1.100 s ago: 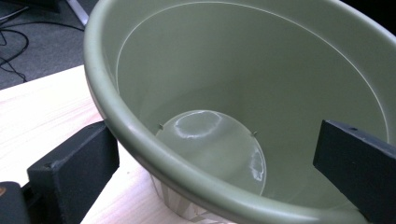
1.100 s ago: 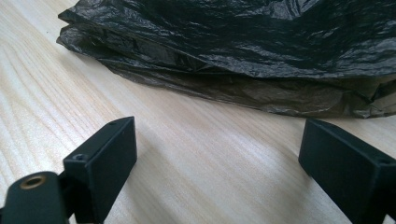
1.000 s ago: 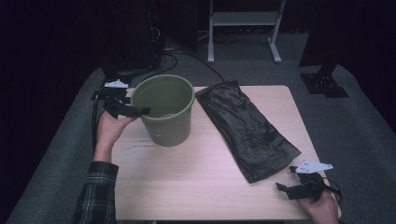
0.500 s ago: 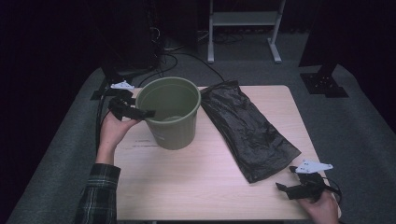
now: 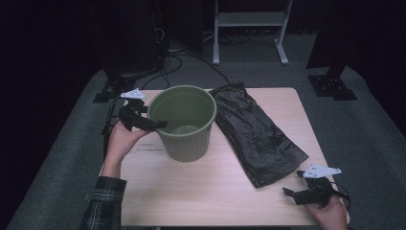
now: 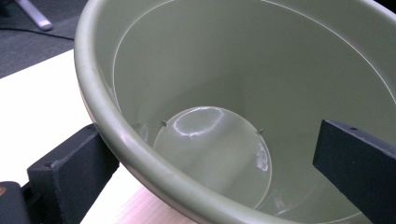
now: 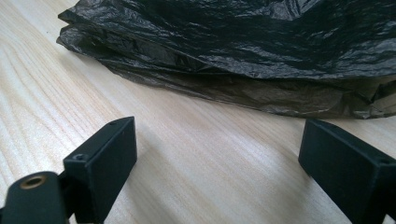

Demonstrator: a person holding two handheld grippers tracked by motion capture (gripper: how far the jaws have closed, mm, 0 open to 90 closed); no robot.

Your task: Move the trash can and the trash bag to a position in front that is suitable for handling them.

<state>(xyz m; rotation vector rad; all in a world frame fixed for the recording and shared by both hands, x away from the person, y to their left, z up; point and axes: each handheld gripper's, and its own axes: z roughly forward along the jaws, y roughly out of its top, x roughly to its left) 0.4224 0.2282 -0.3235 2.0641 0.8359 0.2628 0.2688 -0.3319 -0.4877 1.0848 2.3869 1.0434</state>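
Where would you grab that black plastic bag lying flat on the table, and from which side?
Probably the near corner of the black bag, coming in low from the person's side. It lies flat, so its middle offers nothing to pinch, but its folded layers lift slightly along that near edge. The right gripper rests just in front of it, jaws wide apart.

Dim, dark surroundings around a lit table (image 5: 206, 191); soft overhead glare inside the bucket (image 6: 201, 126); blurred near tongs

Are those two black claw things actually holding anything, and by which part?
The left gripper straddles the green bucket's rim, one jaw inside, one outside, open wide, not yet clamped. The right gripper is open over bare table near the black bag.
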